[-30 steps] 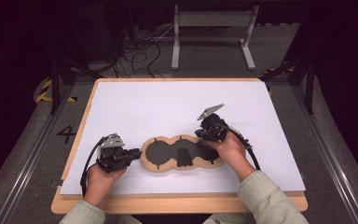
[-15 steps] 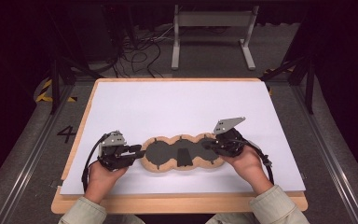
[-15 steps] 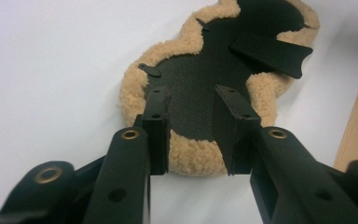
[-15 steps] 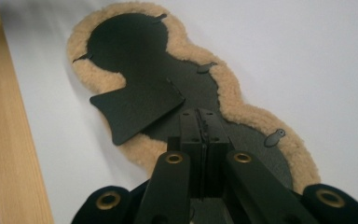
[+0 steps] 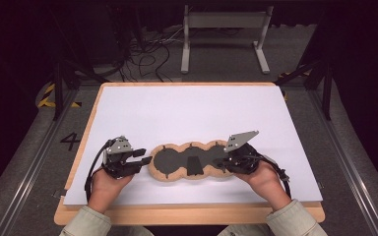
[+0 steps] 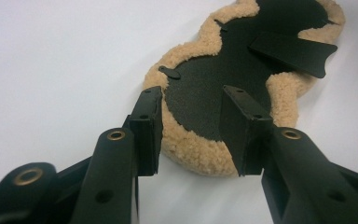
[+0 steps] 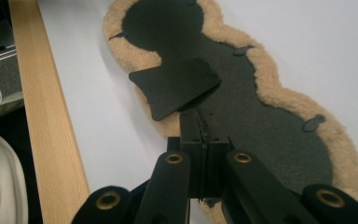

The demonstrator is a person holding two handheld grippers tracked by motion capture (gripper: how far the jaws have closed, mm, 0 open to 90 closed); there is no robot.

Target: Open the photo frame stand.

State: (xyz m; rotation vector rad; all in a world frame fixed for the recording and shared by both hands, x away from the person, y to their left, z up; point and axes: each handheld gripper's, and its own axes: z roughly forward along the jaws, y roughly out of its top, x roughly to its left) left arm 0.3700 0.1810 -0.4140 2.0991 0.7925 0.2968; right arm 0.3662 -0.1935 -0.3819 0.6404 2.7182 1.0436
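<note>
Pad: fleece-edged black pad, near the table's front edge.
Left gripper: my jaws just opened, straddling its end, released.
Right gripper: clenched, possibly pinching the pad's edge.

We see a wooden table covered by a white sheet. On the sheet, near the front edge, lies a three-lobed fleece-edged black pad, one lobe flap raised.
</note>
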